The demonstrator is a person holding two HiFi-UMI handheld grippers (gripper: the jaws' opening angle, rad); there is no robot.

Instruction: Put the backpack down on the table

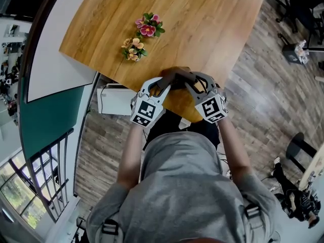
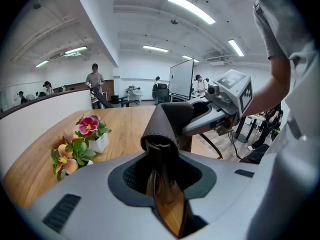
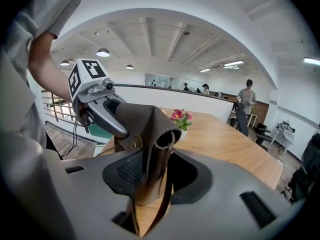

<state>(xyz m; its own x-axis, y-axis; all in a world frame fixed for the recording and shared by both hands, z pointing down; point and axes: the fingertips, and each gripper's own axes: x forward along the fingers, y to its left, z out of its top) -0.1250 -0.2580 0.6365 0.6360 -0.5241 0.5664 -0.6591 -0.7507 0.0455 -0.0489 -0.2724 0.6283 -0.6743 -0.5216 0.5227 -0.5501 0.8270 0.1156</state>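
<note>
A dark brown leather backpack (image 1: 178, 77) stands on the near edge of the wooden table (image 1: 202, 24), just in front of me. My left gripper (image 1: 163, 86) is shut on the left side of its top and my right gripper (image 1: 195, 86) on the right side. In the left gripper view a fold of the leather (image 2: 170, 119) runs down between that gripper's (image 2: 162, 184) jaws, with the right gripper (image 2: 197, 126) clamped on the far side. The right gripper view mirrors this: leather (image 3: 142, 121) in that gripper's (image 3: 150, 184) jaws, the left gripper (image 3: 117, 126) beyond. The bag's lower part is hidden.
Two small pots of flowers (image 1: 148, 27) (image 1: 133, 48) stand on the table beyond the bag. A white box (image 1: 114, 99) sits on the floor under the table's left corner. A round stool (image 1: 298, 146) and chairs stand to the right. People (image 2: 94, 81) stand at the table's far end.
</note>
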